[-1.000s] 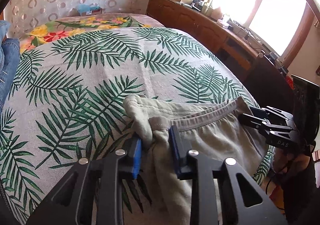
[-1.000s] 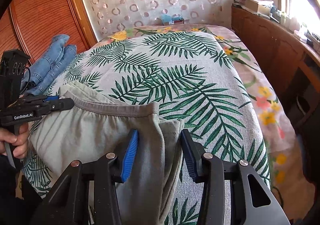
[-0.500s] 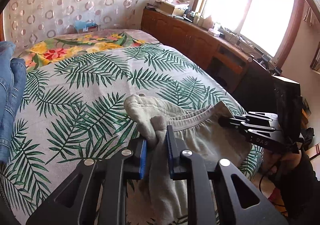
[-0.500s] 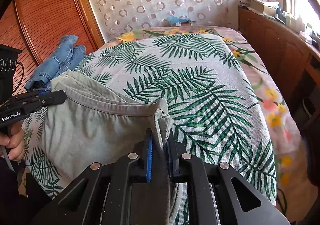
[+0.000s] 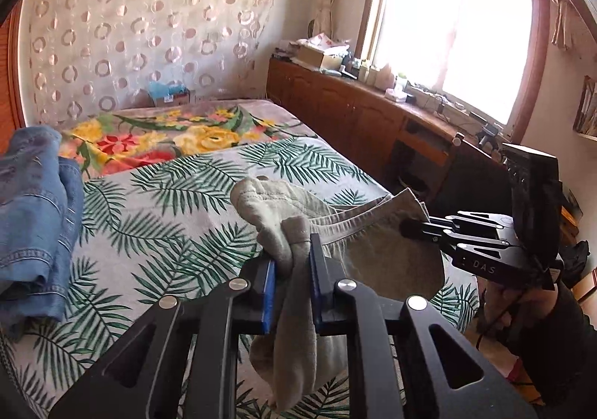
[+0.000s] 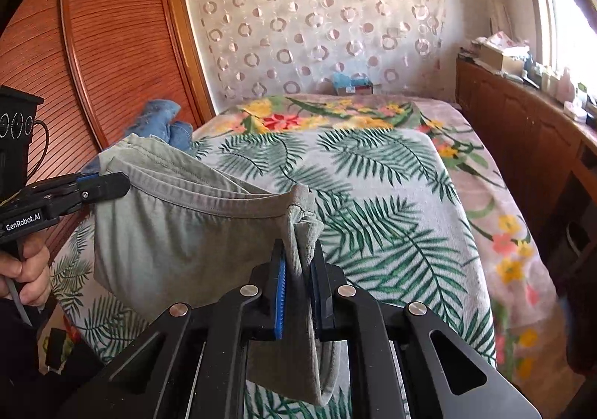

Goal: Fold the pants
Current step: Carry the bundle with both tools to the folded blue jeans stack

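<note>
Grey-green pants [image 6: 179,232] hang by their waistband between my two grippers, lifted off the palm-leaf bedspread [image 6: 373,195]. My left gripper [image 5: 293,255] is shut on one bunched corner of the waistband [image 5: 276,228], cloth dangling below its blue pads. The other corner is pinched flat in my right gripper [image 6: 300,262], which is shut on it. In the left wrist view the right gripper [image 5: 410,227] shows at the right, clamped on the pants [image 5: 373,251]. The left gripper [image 6: 112,187] shows at the left of the right wrist view.
Blue jeans [image 5: 33,225] lie crumpled on the bed's left side. A floral blanket [image 5: 168,139] covers the far end. A wooden sideboard [image 5: 354,113] with clutter runs under the window on the right; a ribbed wooden wardrobe [image 6: 112,46] stands left.
Both grippers closed on the waistband corners and rose. The pants came up off the bedspread and now hang stretched between them.
</note>
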### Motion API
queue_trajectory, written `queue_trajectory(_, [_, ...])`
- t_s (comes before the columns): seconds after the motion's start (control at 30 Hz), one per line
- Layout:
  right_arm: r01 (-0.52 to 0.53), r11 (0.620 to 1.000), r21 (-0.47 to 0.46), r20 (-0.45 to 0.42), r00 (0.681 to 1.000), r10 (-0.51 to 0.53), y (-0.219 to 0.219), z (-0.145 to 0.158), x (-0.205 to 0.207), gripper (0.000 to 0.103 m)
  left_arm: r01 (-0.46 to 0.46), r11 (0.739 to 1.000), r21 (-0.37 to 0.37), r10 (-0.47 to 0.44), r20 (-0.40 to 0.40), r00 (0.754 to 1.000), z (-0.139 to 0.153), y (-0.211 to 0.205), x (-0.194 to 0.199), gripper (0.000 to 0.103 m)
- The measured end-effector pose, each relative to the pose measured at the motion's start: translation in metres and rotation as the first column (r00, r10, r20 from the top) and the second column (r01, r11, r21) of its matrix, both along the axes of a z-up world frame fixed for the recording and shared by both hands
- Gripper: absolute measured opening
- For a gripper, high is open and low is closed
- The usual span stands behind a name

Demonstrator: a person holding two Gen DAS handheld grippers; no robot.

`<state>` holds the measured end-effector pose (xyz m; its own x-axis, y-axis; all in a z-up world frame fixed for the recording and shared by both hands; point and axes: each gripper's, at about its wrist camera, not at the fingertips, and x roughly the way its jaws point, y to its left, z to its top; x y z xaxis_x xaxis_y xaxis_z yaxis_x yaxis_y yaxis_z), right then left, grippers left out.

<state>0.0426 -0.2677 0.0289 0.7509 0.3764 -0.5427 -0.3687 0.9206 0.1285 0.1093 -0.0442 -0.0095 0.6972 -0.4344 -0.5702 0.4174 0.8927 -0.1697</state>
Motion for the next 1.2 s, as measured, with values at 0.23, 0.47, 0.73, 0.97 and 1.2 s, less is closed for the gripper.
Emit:
queue_trajectory(0.23, [-0.039,0.999,-0.017,0.029,0.999,0.039,0.019,0.008,0.010,0.011,-0.058,0.998,-0.003,0.058,0.040,0.998,0.009,0.027,-0.008,0.016])
queue_trajectory(0.47, [-0.094,0.995,-0.039,0.039,0.995,0.095,0.046,0.005,0.031,0.011,-0.121,0.993,0.011,0.121,0.047,0.992,0.003,0.057,-0.008,0.016])
queue_trajectory(0.73, [-0.153,0.986,-0.067,0.041,0.987,0.156,0.084,0.002,0.066,0.011,-0.191,0.981,-0.017,0.191,0.023,0.981,-0.011,0.103,0.004,0.016])
queue_trajectory(0.97, [-0.206,0.973,-0.101,0.080,0.973,0.215,0.116,0.019,0.106,0.011,-0.236,0.972,-0.026,0.237,0.061,0.970,0.005,0.131,0.019,0.016])
queue_trajectory(1.2, [-0.258,0.960,-0.104,0.152,0.950,0.272,0.153,0.039,0.150,0.011,-0.296,0.955,-0.002,0.294,0.127,0.947,0.031,0.161,0.037,0.016])
